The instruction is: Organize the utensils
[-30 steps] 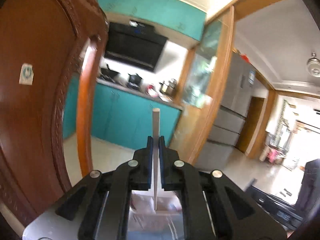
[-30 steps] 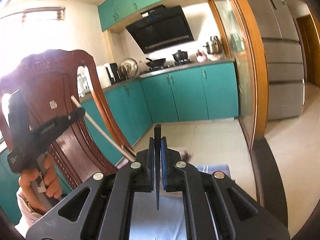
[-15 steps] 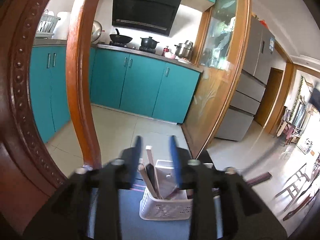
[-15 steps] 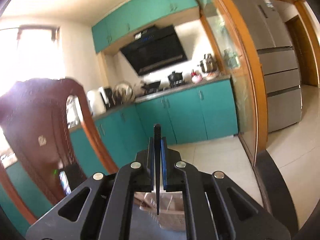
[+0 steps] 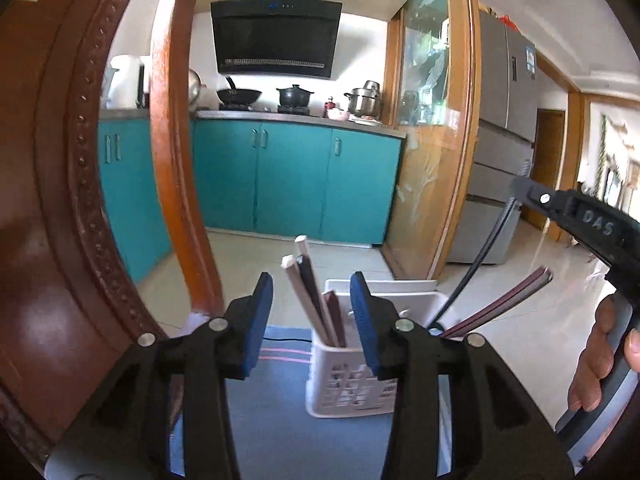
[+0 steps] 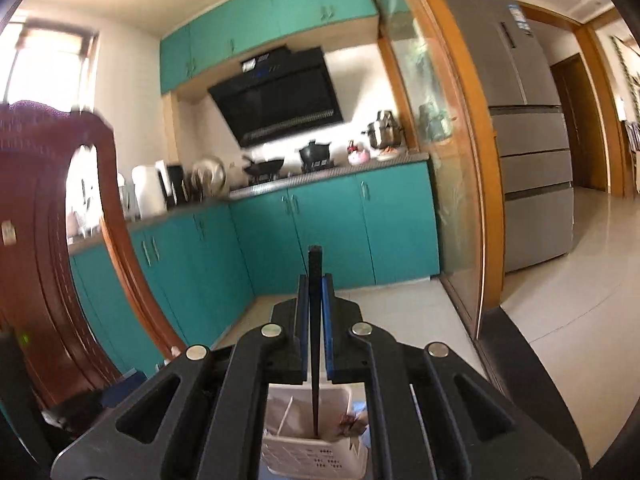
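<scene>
Holding our left gripper (image 5: 311, 316) spread wide now, we note nothing between its blue pads (image 5: 256, 316); a second ago those pads pinched a pale chopstick. That pale chopstick (image 5: 302, 304) now stands in the white basket (image 5: 352, 388), leaning left among other pale and dark sticks, so we judge the left hand's delivery done. The basket sits on a blue cloth (image 5: 280, 420), just beyond the fingertips and framed by the open jaws.

Our right gripper (image 6: 315, 308) is pressed together on a black chopstick (image 6: 315, 320), held upright, its lower tip pointing down into the basket (image 6: 312, 456) below. From the left view the same stick (image 5: 472, 264) slants from the right gripper's tip down toward the basket's right side. Earlier the basket lay farther off under this gripper; now it sits directly beneath, so we judge the second drop is close.

A reddish-brown pair of sticks (image 5: 508, 300) juts out to the right at a low angle; whether it rests in the basket or behind it we cannot tell.

Hidden or unclear:
- basket floor and compartment layout, blocked by our own fingers in both views
- whether the black tip is already inside the rim
- table edges, cut off by the carved wooden chair (image 5: 60, 200) at left
- right view's left side is motion-blurred.
</scene>
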`<state>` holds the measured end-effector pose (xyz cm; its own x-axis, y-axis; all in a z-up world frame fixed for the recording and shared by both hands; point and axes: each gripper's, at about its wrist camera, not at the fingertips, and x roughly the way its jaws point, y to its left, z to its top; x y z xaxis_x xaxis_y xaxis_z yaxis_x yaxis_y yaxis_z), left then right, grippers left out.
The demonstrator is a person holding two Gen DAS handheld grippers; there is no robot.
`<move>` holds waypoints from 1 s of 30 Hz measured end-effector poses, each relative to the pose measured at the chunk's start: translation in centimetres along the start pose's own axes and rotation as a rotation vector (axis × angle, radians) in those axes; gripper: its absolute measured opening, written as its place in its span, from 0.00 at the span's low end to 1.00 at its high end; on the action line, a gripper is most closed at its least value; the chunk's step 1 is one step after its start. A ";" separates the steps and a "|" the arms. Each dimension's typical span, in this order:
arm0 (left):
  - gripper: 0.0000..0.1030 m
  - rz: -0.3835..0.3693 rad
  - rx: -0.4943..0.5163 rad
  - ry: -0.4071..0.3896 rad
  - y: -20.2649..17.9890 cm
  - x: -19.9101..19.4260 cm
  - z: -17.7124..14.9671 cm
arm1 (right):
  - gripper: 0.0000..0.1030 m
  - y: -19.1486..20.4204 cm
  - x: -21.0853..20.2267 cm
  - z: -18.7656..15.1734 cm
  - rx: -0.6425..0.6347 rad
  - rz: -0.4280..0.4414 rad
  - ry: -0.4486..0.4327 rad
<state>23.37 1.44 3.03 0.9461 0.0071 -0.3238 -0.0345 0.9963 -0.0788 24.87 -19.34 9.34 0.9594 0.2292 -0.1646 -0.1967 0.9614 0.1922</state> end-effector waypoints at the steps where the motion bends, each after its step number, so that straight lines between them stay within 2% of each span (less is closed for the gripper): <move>1: 0.40 0.013 0.014 -0.008 -0.1 -0.3 -0.2 | 0.07 0.2 0.3 -0.3 -0.010 -0.001 0.014; 4: 0.44 0.032 0.035 -0.022 0.0 -1.0 -0.6 | 0.09 1.1 0.9 -1.7 -0.052 -0.001 0.052; 6: 0.47 0.039 0.038 -0.026 0.0 -1.5 -0.8 | 0.30 1.7 0.6 -2.2 -0.068 -0.005 0.052; 7: 0.49 0.043 0.039 -0.027 0.2 -1.7 -1.0 | 0.49 1.9 0.1 -2.4 -0.070 0.000 0.039; 8: 0.50 0.047 0.041 -0.028 0.4 -1.9 -1.1 | 0.57 1.9 -0.5 -2.3 -0.066 0.007 0.017; 10: 0.53 0.052 0.044 -0.030 0.6 -2.0 -1.1 | 0.60 2.1 -1.7 -2.1 -0.063 0.019 -0.012; 12: 0.57 0.060 0.051 -0.034 0.7 -2.5 -1.4 | 0.69 2.4 -3.5 -2.0 -0.071 0.039 -0.039; 14: 0.63 0.071 0.060 -0.040 0.9 -3.0 -1.7 | 0.84 2.3 -4.9 -2.1 -0.077 0.048 -0.073; 15: 0.64 0.076 0.064 -0.042 0.9 -3.3 -2.0 | 0.86 2.2 -6.1 -2.6 -0.086 0.051 -0.095; 17: 0.71 0.085 0.072 -0.050 1.2 -4.4 -2.9 | 0.97 1.7 -7.9 -4.3 -0.111 0.047 -0.115; 19: 0.76 0.086 0.076 -0.055 1.4 -5.2 -3.7 | 0.97 0.9 -9.0 -6.6 -0.125 0.033 -0.091; 22: 0.85 0.078 0.092 -0.067 1.8 -7.2 -5.4 | 0.97 -1.4 -10.6 -10.8 -0.079 0.000 0.021; 25: 0.92 0.065 0.112 -0.094 1.5 -9.8 -7.0 | 0.97 -2.3 -11.9 -13.0 -0.052 -0.058 0.094; 27: 0.96 0.058 0.115 -0.104 1.4 -11.1 -7.7 | 0.97 -2.2 -12.9 -13.5 -0.048 -0.056 0.092; 30: 0.96 0.044 0.106 -0.099 1.4 -13.0 -9.2 | 0.97 -0.8 -14.7 -14.3 -0.113 -0.053 0.059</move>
<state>8.09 1.94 -1.50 0.9717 0.0543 -0.2299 -0.0475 0.9983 0.0351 8.02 -21.29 -2.26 0.9563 0.1827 -0.2284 -0.1706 0.9827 0.0717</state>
